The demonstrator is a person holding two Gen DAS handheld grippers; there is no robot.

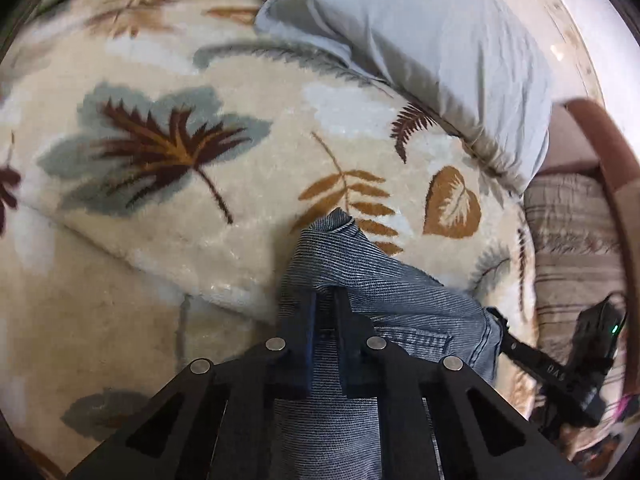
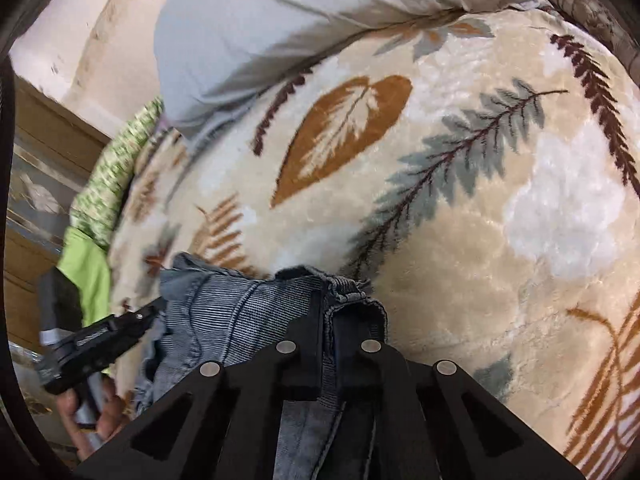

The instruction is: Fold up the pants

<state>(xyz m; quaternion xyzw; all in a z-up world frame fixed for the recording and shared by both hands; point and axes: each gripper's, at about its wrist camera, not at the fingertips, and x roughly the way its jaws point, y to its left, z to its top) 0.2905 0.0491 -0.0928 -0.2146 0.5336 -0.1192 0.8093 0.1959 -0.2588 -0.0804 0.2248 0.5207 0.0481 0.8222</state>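
Blue-grey denim pants hang bunched between both grippers above a cream blanket with leaf prints. My left gripper is shut on a fold of the denim, which runs down between its black fingers. Off to the right in the left wrist view, the other gripper pinches the far side of the fabric. In the right wrist view my right gripper is shut on a hemmed edge of the pants. The left gripper shows at the lower left, gripped by a hand.
A pale blue-grey pillow lies at the head of the blanket. A striped cloth and brown frame sit at the right edge. Green patterned fabric and a wooden cabinet are at the left in the right wrist view.
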